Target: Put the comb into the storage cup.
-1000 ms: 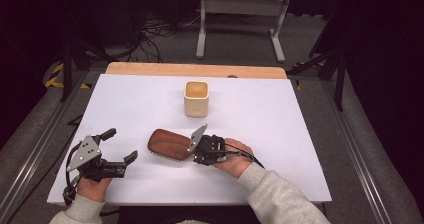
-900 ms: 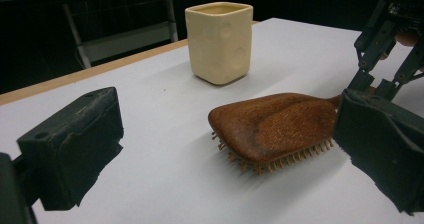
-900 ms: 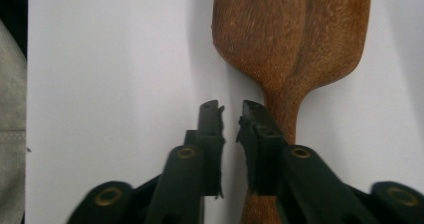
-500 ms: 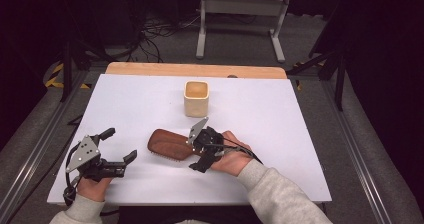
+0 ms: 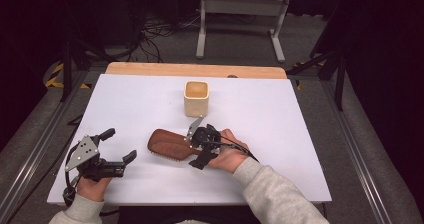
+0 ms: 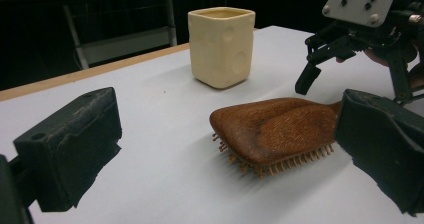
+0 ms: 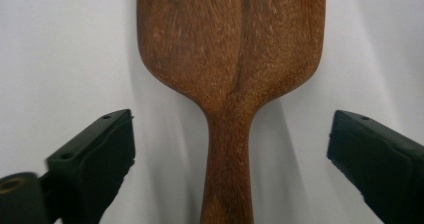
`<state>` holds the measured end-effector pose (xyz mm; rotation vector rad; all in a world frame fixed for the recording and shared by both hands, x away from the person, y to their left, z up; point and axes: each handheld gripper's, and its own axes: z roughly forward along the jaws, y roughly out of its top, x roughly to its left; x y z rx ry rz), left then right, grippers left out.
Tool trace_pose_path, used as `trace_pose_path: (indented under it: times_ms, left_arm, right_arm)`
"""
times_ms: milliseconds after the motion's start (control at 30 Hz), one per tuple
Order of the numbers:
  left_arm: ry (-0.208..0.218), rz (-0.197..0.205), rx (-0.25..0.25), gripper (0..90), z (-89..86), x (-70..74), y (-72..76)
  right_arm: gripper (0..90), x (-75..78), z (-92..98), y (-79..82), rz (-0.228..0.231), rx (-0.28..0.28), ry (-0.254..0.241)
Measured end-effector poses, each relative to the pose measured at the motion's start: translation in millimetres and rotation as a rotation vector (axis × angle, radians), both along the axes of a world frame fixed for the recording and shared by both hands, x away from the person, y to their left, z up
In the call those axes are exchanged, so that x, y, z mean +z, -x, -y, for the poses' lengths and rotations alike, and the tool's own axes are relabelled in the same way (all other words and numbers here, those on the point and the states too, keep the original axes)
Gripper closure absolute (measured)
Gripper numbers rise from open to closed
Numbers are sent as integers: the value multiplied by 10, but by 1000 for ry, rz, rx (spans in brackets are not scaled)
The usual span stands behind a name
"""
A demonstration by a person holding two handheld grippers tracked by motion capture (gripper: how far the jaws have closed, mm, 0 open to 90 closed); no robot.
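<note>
A brown wooden hairbrush (image 5: 167, 144) lies bristles down on the white table (image 5: 300, 134), its handle pointing right. My right gripper (image 5: 193, 149) straddles that handle; in the right gripper view the handle (image 7: 227, 174) runs up between the two black jaws, which stand wide on either side without touching it. Those jaws have just been opening from shut and then eased inward a little. My left gripper (image 5: 120, 144) rests open near the front left, aimed at the brush head (image 6: 280, 129), nothing between its jaws. A cream square cup (image 5: 196, 98) stands upright behind the brush.
A wooden strip (image 5: 195, 70) runs along the table's far edge. Beyond it are a metal stand (image 5: 240, 19) and cables on the dark floor. The left gripper view has the cup (image 6: 221, 46) behind the brush and the right gripper (image 6: 350, 39) at upper right.
The right gripper's jaws, shut at the brush handle a second ago, now stand wide apart around it. The brush and the left gripper have not moved.
</note>
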<state>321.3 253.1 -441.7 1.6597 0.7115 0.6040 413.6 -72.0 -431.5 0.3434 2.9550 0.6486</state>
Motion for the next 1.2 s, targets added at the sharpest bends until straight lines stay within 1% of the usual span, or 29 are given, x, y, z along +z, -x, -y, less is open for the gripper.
trace_pose_path:
  times_ms: [33, 100, 133, 200, 233, 267, 333, 367, 400, 433, 533, 567, 633, 767, 800, 833, 933, 967, 1067, 1200]
  left_arm:
    - [-2, -2, -4, 0, -5, 1, -2]
    - [-3, -2, -4, 0, -5, 0, -4]
    - [-3, -1, -3, 0, -5, 0, -3]
    - [-6, -6, -1, 0, -7, 2, -3]
    - [0, -14, -1, 0, -4, 1, -2]
    - [-3, -18, -6, 0, -7, 2, -5]
    - [-12, -31, -16, 0, -1, -1, -10]
    - [-12, -31, -16, 0, -1, -1, -10]
    - [-19, -35, -15, 0, 7, -1, -8]
    - [-25, -39, -26, 0, 8, 2, -11]
    - [-29, -41, -21, 0, 9, 2, -12]
    - [-27, -47, -14, 1, 11, 1, -14]
    - [-28, -52, -6, 1, 8, 1, -17]
    - [-30, -56, -29, 2, -6, 7, -11]
    - [-35, -59, -30, 1, -6, 7, -9]
    - [-48, -54, -26, 1, -5, 5, -3]
    - [-60, -54, -18, 17, 0, -1, 23]
    - [-51, -60, -28, 20, 0, -2, 20]
    - [-42, -64, -38, 23, -4, -1, 16]
    - [-41, -75, -45, 29, -6, 1, 14]
  right_arm:
    - [178, -17, -12, -15, -6, 6, 19]
    - [249, -30, -23, -21, -5, 3, 43]
    - [304, -39, -29, -29, -11, 9, 53]
    - [411, -53, -40, -35, -21, 10, 66]
    - [460, -48, -41, -39, -35, 6, 63]
    - [514, -40, -41, -44, -42, -1, 59]
    - [566, -28, -42, -40, -31, -8, 56]
    - [566, -28, -42, -40, -31, -8, 56]
    - [589, -32, -42, -46, -39, -16, 55]
    - [619, -34, -39, -50, -45, -22, 55]
    - [700, -29, -45, -42, -46, -18, 58]
    - [715, -29, -50, -39, -47, -11, 58]
    - [720, -28, -52, -39, -51, -18, 60]
    - [725, -27, -54, -31, -52, -27, 60]
    - [726, -27, -58, -24, -45, -27, 61]
    - [726, -26, -57, -24, -40, -26, 64]
    - [727, -26, -50, -20, -49, -32, 55]
    - [728, -24, -49, -16, -48, -34, 56]
    - [728, -21, -44, -5, -38, -32, 46]
    - [729, -3, -23, 20, -23, -28, 22]
